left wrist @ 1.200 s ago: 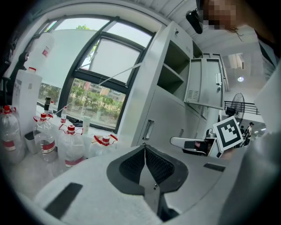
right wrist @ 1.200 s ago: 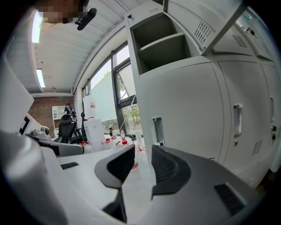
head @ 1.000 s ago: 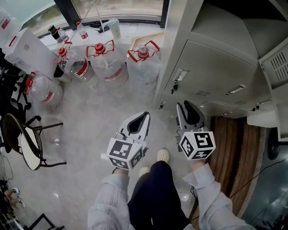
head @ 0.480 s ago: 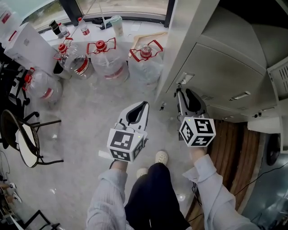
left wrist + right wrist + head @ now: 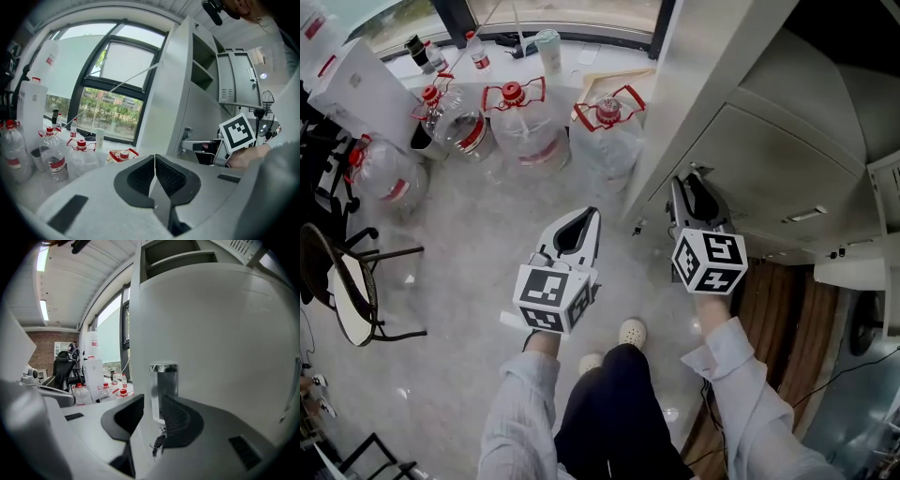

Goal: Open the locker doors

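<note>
The pale grey locker fills the right of the head view, and its lower door is closed. My right gripper is up against that door at its left edge. In the right gripper view the jaws stand apart around the door's chrome handle recess; a gap shows on the left side. A small key hangs below the handle. My left gripper hovers over the floor left of the locker, its pads closed together on nothing.
Several big water jugs with red handles stand along the window wall, left of the locker. A chair and a white box are at the far left. An upper locker door hangs open. My legs and shoes are below.
Both grippers have moved forward toward the locker. The right one has closed in on the door handle, which now sits between its jaws. The left one stays shut.
</note>
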{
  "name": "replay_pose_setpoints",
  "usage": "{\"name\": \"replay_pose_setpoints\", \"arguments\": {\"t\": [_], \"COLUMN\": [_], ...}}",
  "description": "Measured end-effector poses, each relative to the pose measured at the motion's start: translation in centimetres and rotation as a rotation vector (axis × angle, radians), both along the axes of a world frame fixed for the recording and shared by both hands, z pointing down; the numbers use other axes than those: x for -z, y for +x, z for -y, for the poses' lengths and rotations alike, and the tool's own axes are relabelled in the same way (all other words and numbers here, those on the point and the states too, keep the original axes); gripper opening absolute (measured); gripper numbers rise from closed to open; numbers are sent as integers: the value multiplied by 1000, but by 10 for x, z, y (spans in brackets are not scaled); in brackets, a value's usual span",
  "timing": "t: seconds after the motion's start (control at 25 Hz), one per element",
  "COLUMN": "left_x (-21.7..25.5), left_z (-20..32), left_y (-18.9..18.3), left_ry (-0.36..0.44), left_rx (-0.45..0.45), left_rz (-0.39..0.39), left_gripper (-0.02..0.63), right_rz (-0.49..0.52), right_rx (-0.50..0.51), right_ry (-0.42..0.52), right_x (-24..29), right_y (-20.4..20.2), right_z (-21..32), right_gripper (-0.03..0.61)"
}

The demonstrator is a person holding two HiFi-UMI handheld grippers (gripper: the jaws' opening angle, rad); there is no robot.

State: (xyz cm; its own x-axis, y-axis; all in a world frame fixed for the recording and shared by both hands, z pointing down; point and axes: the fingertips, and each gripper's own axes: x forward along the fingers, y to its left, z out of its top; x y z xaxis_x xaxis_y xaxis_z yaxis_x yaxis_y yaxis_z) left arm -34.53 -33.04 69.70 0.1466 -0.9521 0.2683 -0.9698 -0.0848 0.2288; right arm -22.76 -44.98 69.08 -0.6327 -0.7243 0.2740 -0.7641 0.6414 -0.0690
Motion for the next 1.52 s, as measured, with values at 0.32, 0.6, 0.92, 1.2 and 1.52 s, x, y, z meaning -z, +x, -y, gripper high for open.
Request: {"name": "replay_pose_setpoints", "arguments": {"t": [0.32, 0.6, 0.92, 1.2, 1.52], "left_x": [-7, -10, -11, -15, -15], "left_z": [1, -2, -8, -18, -28], "left_y": [-5, -4, 2, 5, 3], "left_ry": [-18, -30, -36, -48, -56], "left_rx": [11, 6, -19, -28, -18], "left_rz": [-20, -26, -13, -14, -38], "left_gripper": [12, 12, 12, 12, 12], "right_rz": [-11, 20, 2, -7, -5], "right_rx": [-13, -49, -81, -119, -133], "right_ry": [23, 0, 5, 3, -1], "right_x": [1, 0, 0, 0, 0], "right_y": [-10, -9, -4, 3, 11], "right_z": [6, 3, -8, -22, -42], "right_gripper": [103, 103, 103, 103, 103]}}
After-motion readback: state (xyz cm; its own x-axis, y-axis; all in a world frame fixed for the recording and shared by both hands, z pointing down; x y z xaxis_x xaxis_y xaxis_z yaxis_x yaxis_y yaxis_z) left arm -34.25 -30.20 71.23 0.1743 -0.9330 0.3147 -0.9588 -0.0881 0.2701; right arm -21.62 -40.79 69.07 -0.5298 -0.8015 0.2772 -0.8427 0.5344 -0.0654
